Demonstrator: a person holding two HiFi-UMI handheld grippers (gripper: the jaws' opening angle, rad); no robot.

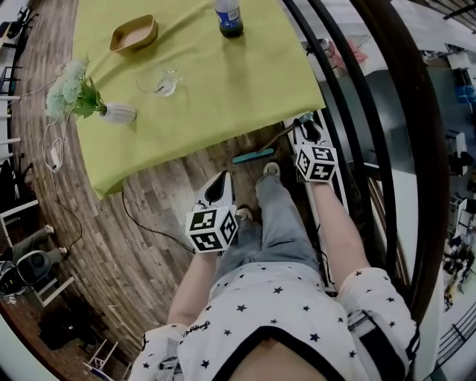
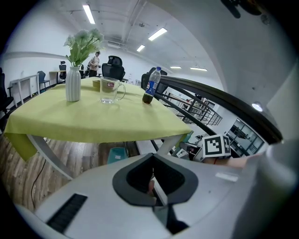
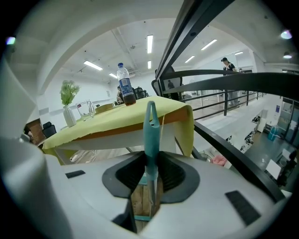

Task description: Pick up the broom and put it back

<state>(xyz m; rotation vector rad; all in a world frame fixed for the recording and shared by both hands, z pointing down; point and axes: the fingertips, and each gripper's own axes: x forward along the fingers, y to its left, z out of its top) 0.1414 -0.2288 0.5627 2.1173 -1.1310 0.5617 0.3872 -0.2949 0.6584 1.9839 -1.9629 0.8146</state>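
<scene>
Right gripper: its fingers are clamped on the teal handle of the broom, one on each side of it.
Broom: it stands upright between those fingers, with the tip and its hanging hole above them. The shaft runs down to a teal lower end by the wooden floor (whether that end touches the floor I cannot tell).
Broom's place: at the right near corner of the table, between the table and the railing.
Left gripper: its fingers are together with nothing in them. It is held low on the near side of the table, left of the broom and apart from it.
Table: it is covered with a yellow-green cloth that hangs over the edges.
On the table: a bottle at the far right, a wooden bowl at the far left, a glass mug in the middle, and a vase of pale flowers near the left edge.
Railing: dark curved bars run along the right side, just beside the right gripper.
Person: grey trousers and a star-printed top, standing at the near edge.
</scene>
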